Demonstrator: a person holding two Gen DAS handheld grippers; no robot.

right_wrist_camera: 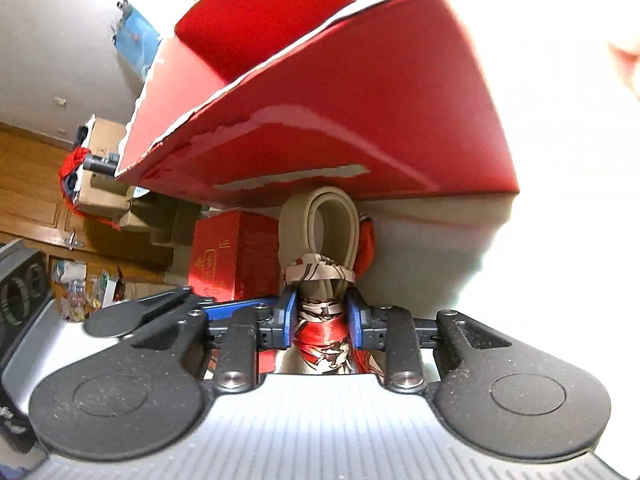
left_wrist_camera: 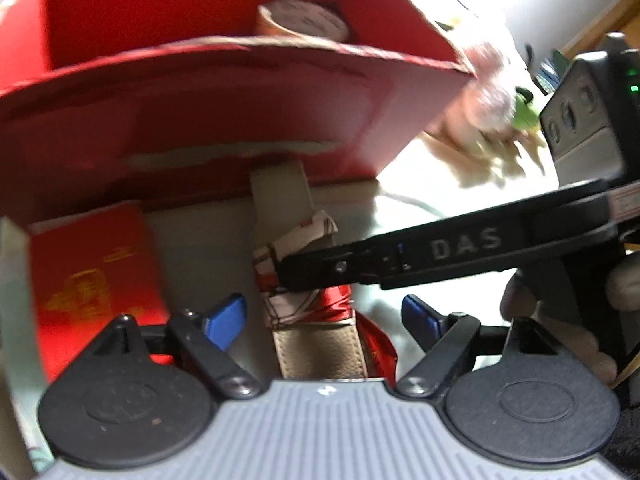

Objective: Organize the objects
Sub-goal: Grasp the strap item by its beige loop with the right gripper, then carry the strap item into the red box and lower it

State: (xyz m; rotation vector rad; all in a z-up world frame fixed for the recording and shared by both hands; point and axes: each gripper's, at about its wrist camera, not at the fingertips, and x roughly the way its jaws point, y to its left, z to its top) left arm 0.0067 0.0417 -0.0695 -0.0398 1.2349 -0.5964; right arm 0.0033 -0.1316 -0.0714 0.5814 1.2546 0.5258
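Observation:
A beige looped strap wrapped in a red and white patterned scarf (right_wrist_camera: 322, 322) lies in front of a large open red box (right_wrist_camera: 340, 120). My right gripper (right_wrist_camera: 322, 320) is shut on the scarf-wrapped strap, blue pads pressing both sides. In the left wrist view the right gripper's black fingers (left_wrist_camera: 320, 270) reach in from the right and clamp the scarf (left_wrist_camera: 304, 300) on the beige strap (left_wrist_camera: 320, 352). My left gripper (left_wrist_camera: 324, 316) is open, with its blue pads either side of the strap and not touching it. The red box (left_wrist_camera: 220, 120) stands just beyond, with a roll of tape (left_wrist_camera: 304, 20) inside.
A small red box with gold print (left_wrist_camera: 92, 280) stands to the left; it also shows in the right wrist view (right_wrist_camera: 236, 256). A pink and green plush toy (left_wrist_camera: 492, 108) lies at the right on the white surface. Cardboard boxes (right_wrist_camera: 104, 184) and clutter sit on the wooden floor.

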